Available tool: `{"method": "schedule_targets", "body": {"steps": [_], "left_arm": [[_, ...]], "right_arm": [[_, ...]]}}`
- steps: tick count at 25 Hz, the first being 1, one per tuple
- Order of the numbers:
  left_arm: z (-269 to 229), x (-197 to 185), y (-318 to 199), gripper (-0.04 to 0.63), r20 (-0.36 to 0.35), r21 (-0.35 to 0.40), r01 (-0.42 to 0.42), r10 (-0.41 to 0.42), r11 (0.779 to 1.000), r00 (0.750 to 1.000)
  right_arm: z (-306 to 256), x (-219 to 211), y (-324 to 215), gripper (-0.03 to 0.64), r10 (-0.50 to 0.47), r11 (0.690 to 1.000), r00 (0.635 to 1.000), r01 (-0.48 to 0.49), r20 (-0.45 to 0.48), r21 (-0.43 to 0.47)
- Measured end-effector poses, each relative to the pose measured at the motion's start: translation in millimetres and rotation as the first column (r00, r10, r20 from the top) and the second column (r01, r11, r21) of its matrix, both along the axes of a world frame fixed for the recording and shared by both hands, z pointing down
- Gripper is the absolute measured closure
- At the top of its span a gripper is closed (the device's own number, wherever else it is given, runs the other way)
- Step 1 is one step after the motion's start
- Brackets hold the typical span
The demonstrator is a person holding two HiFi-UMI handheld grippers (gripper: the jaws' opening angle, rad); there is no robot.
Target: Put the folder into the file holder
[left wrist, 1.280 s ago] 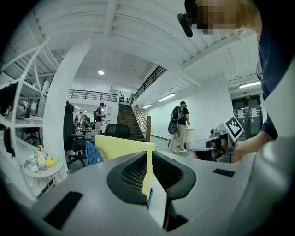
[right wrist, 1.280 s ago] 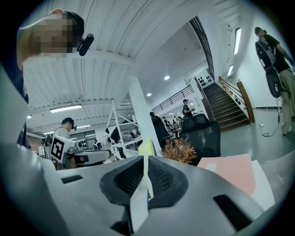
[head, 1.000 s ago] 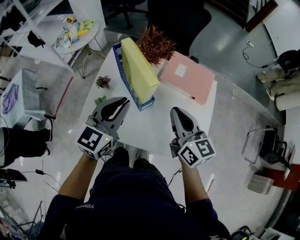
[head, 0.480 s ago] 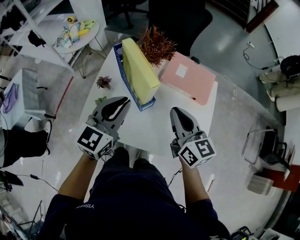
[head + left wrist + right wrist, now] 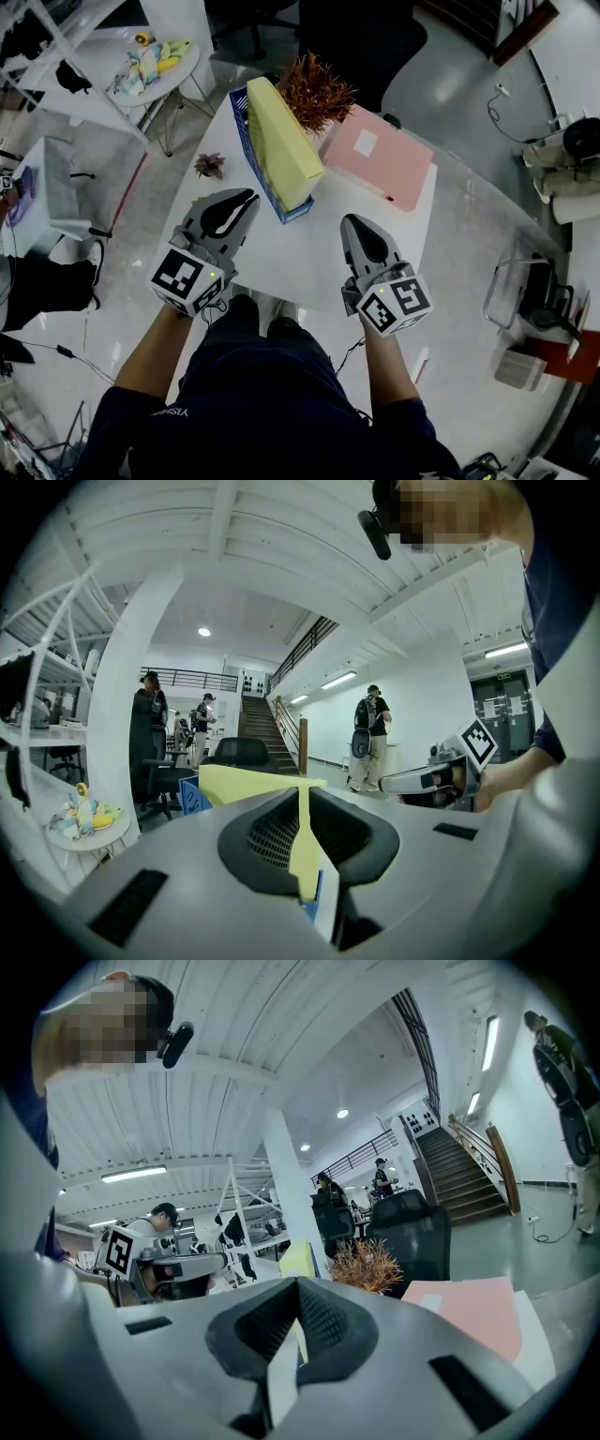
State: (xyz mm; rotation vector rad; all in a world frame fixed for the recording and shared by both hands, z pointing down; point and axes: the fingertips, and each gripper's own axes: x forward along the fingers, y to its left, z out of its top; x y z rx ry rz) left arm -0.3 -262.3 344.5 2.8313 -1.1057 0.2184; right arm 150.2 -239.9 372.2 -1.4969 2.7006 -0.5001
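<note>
A white table (image 5: 309,267) fills the frame below us. On its far right side a pink folder (image 5: 380,155) with a white label lies flat, just beside a rust-coloured plant (image 5: 314,92). To its left a thick yellow folder (image 5: 281,141) already stands, leaning, inside the blue file holder (image 5: 242,131). So one folder sits where the task wants it and the other does not; we cannot tell which one the task means.

We hold the left gripper (image 5: 246,199) and the right gripper (image 5: 352,223) above the near edge, each with its jaws together and nothing between them.

We judge the pink folder to be light, thin and fairly stiff, with a smooth cover that could slip. It lies flush on the tabletop, so a corner or an edge near the table's rim looks like the best place to pinch it. The yellow one looks bulkier and heavier, and is best gripped along its exposed upper edge.
</note>
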Motion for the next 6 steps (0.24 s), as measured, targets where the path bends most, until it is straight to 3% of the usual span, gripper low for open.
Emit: {"method": "schedule_targets", "body": {"steps": [6], "left_arm": [[0.7, -5.1, -7.7, 0.538, -0.001, 0.003, -0.008, 0.008, 1.0, 1.0]], "right_arm": [[3.8, -6.5, -5.9, 0.612, 0.004, 1.0, 1.0, -0.004, -0.007, -0.008]]}}
